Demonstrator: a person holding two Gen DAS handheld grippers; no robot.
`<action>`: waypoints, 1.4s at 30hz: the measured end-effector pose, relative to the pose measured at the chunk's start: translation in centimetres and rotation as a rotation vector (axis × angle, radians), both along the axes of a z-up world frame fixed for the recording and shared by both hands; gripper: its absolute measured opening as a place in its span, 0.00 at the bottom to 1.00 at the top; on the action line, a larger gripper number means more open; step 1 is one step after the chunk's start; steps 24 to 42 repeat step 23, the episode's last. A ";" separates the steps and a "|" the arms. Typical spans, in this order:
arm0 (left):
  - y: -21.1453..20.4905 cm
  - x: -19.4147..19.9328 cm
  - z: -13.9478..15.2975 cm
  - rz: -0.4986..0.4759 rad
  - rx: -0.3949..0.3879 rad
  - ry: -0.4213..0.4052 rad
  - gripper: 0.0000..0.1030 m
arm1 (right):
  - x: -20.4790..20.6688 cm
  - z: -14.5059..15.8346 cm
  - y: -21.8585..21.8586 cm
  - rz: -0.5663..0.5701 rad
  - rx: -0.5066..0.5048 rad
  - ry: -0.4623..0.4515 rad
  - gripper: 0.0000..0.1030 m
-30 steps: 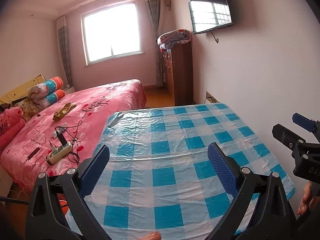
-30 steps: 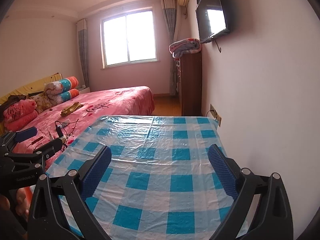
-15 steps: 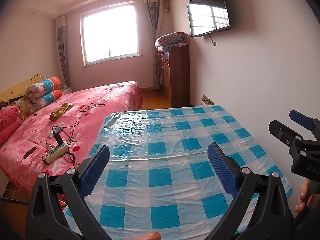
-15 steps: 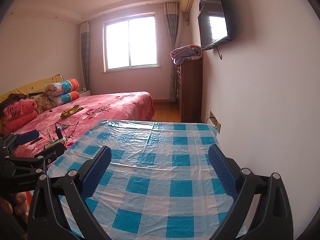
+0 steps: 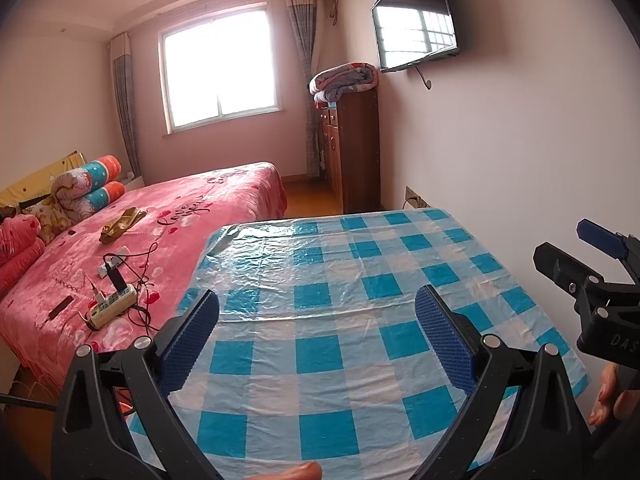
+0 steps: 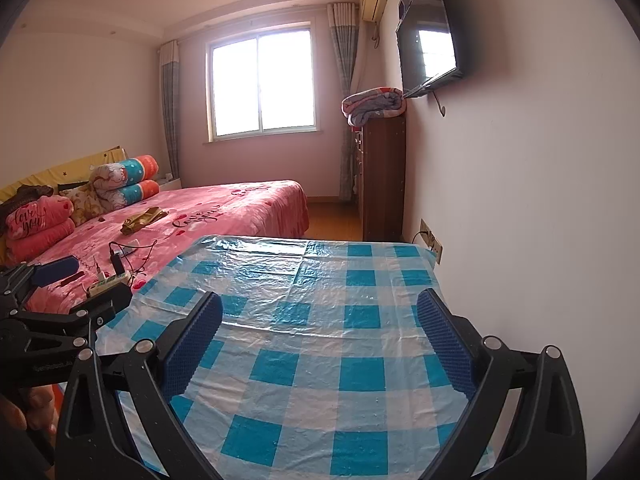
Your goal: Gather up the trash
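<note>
No trash shows in either view. A table with a blue and white checked plastic cloth point(image 5: 340, 304) fills the foreground; it also shows in the right wrist view point(image 6: 320, 320). My left gripper point(image 5: 316, 300) is open and empty above the table's near part. My right gripper point(image 6: 320, 304) is open and empty above the same table, closer to the wall. The right gripper also shows at the right edge of the left wrist view point(image 5: 592, 280), and the left gripper shows at the left edge of the right wrist view point(image 6: 60, 300).
A bed with a pink cover point(image 5: 140, 240) stands left of the table, holding a power strip with cables point(image 5: 112, 304), a gold cloth point(image 5: 120, 224) and rolled pillows point(image 5: 88, 188). A brown cabinet point(image 5: 356, 152) with a folded blanket stands against the right wall under a television point(image 5: 416, 20).
Both grippers have tilted upward and drawn back a little, so the table sits lower in both views and more of the wall and ceiling shows. Both stay open.
</note>
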State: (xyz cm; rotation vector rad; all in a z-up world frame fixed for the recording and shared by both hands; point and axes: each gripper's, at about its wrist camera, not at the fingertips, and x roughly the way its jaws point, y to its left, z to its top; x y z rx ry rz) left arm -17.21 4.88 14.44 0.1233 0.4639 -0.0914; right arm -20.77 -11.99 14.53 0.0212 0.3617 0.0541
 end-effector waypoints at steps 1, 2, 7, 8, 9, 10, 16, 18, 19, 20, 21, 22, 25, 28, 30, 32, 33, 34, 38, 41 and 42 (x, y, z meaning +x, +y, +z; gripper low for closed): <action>0.0 0.1 -0.1 0.000 -0.001 0.004 0.96 | 0.1 -0.1 0.0 0.000 0.001 0.003 0.94; -0.1 0.3 -0.2 0.000 0.000 0.008 0.96 | 0.1 -0.1 0.1 -0.001 0.001 0.006 0.94; -0.2 1.3 -1.0 0.001 -0.002 0.036 0.96 | 1.1 -1.2 0.0 0.008 0.016 0.048 0.94; -0.1 1.7 -1.3 0.004 -0.008 0.048 0.96 | 1.4 -1.6 0.0 0.010 0.020 0.060 0.94; 0.0 2.0 -1.5 0.007 -0.012 0.057 0.96 | 1.7 -1.9 0.0 0.012 0.024 0.070 0.94; 0.0 2.3 -1.8 0.011 -0.016 0.066 0.96 | 2.1 -2.4 -0.1 0.016 0.030 0.087 0.94; -0.1 5.5 -5.3 0.039 0.016 0.172 0.96 | 5.2 -5.8 -0.9 0.012 0.086 0.220 0.94; -0.2 6.8 -6.6 0.055 0.026 0.214 0.96 | 6.6 -7.3 -1.2 0.011 0.104 0.279 0.94; -0.3 7.6 -7.4 0.063 0.027 0.238 0.96 | 7.4 -8.1 -1.3 0.006 0.108 0.315 0.94; -0.3 8.1 -8.0 0.069 0.027 0.257 0.96 | 8.0 -8.7 -1.3 0.001 0.109 0.340 0.94; -0.4 9.1 -9.0 0.078 0.027 0.288 0.96 | 8.5 -9.4 -1.3 -0.002 0.110 0.363 0.94; -0.5 9.7 -9.7 0.086 0.028 0.311 0.96 | 9.2 -10.2 -1.3 -0.003 0.109 0.392 0.94; -0.6 10.5 -10.4 0.093 0.029 0.336 0.96 | 9.9 -11.0 -1.2 -0.004 0.107 0.422 0.94; -0.6 10.5 -10.4 0.093 0.029 0.336 0.96 | 9.9 -11.0 -1.2 -0.004 0.107 0.422 0.94; -0.6 10.5 -10.4 0.093 0.029 0.336 0.96 | 9.9 -11.0 -1.2 -0.004 0.107 0.422 0.94; -0.6 10.5 -10.4 0.093 0.029 0.336 0.96 | 9.9 -11.0 -1.2 -0.004 0.107 0.422 0.94; -0.6 10.5 -10.4 0.093 0.029 0.336 0.96 | 9.9 -11.0 -1.2 -0.004 0.107 0.422 0.94; -0.6 10.5 -10.4 0.093 0.029 0.336 0.96 | 9.9 -11.0 -1.2 -0.004 0.107 0.422 0.94; -0.6 10.5 -10.4 0.093 0.029 0.336 0.96 | 9.9 -11.0 -1.2 -0.004 0.107 0.422 0.94; -0.6 10.5 -10.4 0.093 0.029 0.336 0.96 | 9.9 -11.0 -1.2 -0.004 0.107 0.422 0.94; -0.6 10.5 -10.4 0.093 0.029 0.336 0.96 | 9.9 -11.0 -1.2 -0.004 0.107 0.422 0.94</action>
